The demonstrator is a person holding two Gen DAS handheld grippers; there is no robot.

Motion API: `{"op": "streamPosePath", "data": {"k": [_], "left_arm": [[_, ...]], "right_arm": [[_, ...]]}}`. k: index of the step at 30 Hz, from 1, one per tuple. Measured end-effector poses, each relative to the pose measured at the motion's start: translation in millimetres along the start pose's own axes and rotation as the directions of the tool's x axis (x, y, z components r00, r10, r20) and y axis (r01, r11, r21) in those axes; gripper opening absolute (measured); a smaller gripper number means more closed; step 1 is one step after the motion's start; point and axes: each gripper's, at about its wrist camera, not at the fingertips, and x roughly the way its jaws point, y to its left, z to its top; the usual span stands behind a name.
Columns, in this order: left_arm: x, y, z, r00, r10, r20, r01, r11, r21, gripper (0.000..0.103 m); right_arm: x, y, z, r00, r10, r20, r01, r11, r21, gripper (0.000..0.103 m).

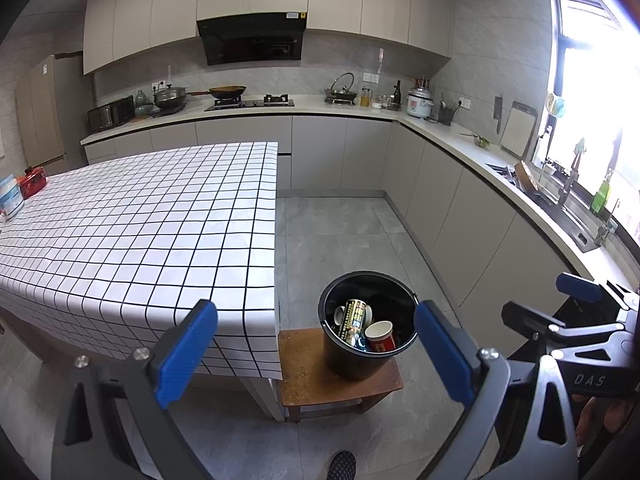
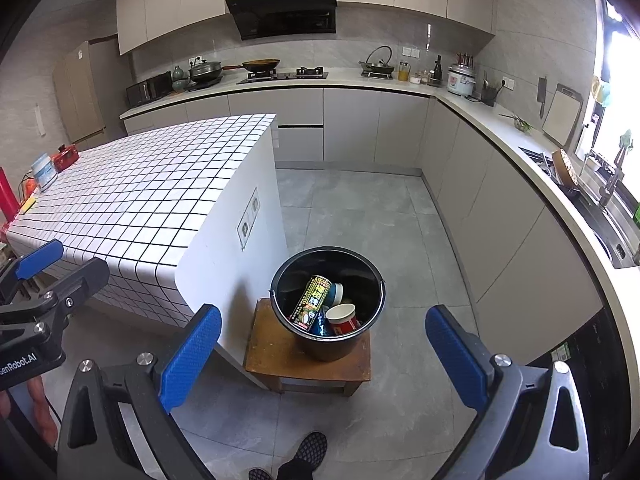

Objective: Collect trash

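Note:
A black bucket (image 1: 362, 360) (image 2: 360, 344) stands on a small wooden stool (image 1: 304, 384) (image 2: 272, 360) beside the checked table (image 1: 140, 236) (image 2: 132, 200). Inside it lie a tall printed can (image 1: 353, 322) (image 2: 311, 300), a red and white paper cup (image 1: 380, 335) (image 2: 342, 317) and other small cups. My left gripper (image 1: 316, 344) is open and empty, held high above and before the bucket. My right gripper (image 2: 323, 344) is open and empty, also above the bucket. Each gripper shows at the edge of the other's view (image 1: 576, 308) (image 2: 40, 276).
At the table's far left end sit a white tub (image 1: 9, 196) (image 2: 43, 174) and a red packet (image 1: 32, 182) (image 2: 66, 156). Kitchen counters (image 1: 460, 136) with a stove, pots and a sink (image 2: 600, 208) run along the back and right. The person's shoe (image 2: 308, 450) is on the grey floor.

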Motion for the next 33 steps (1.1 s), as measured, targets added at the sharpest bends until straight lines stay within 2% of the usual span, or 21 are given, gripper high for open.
{"op": "streamPosePath", "data": {"k": [33], "left_arm": [[1.0, 2.1, 9.9, 1.0, 0.004, 0.012, -0.004, 1.0, 0.009, 0.1]], "right_arm": [[-1.5, -2.6, 10.0, 1.0, 0.006, 0.027, -0.006, 1.0, 0.001, 0.103]]}}
